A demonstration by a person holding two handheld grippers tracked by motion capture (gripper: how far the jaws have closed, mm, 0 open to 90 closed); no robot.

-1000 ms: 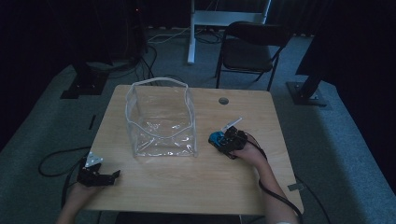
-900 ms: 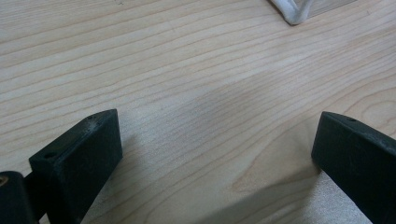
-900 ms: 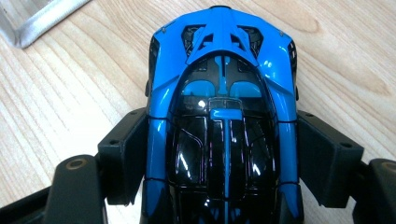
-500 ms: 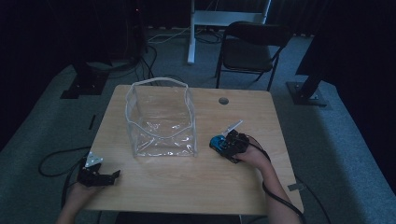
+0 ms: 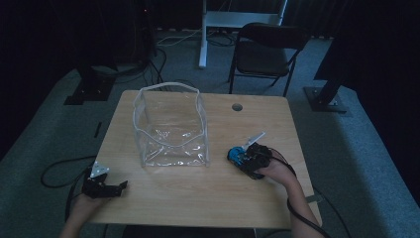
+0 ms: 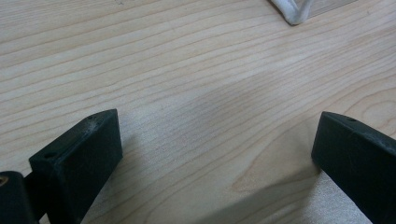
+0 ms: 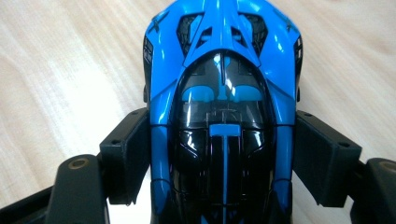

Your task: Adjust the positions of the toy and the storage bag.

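A clear plastic bag (image 5: 171, 126) with white-trimmed edges stands upright and open-topped on the wooden tabletop (image 5: 208, 198), and everything else is placed here relative to it. To the bag's right and slightly nearer the person, well clear of its wall, the right tongs (image 5: 242, 157) sit low on the wood, held by the person's right hand (image 5: 277, 171). In the right gripper view the right tongs (image 7: 224, 154) are clamped on a blue and black toy car (image 7: 223, 102): one black jaw presses against each flank of the car's body, and the car's nose points away from the camera over the pale wood. In the high view the toy car (image 5: 236, 154) shows as a small blue shape at the front of the tongs, facing toward the bag.

To the bag's left and nearer the person, near the tabletop's front left corner, the left tongs (image 5: 116, 187) rest on the wood in the person's left hand (image 5: 86, 206). In the left gripper view the left tongs (image 6: 215, 158) stand wide apart with bare wood grain between the two black jaws, and a white-trimmed corner of the bag (image 6: 292, 9) lies at the top edge, well ahead of them.

Beyond the bag, on the far side of the tabletop, a folding chair (image 5: 265, 54) stands on the grey floor (image 5: 366, 148).
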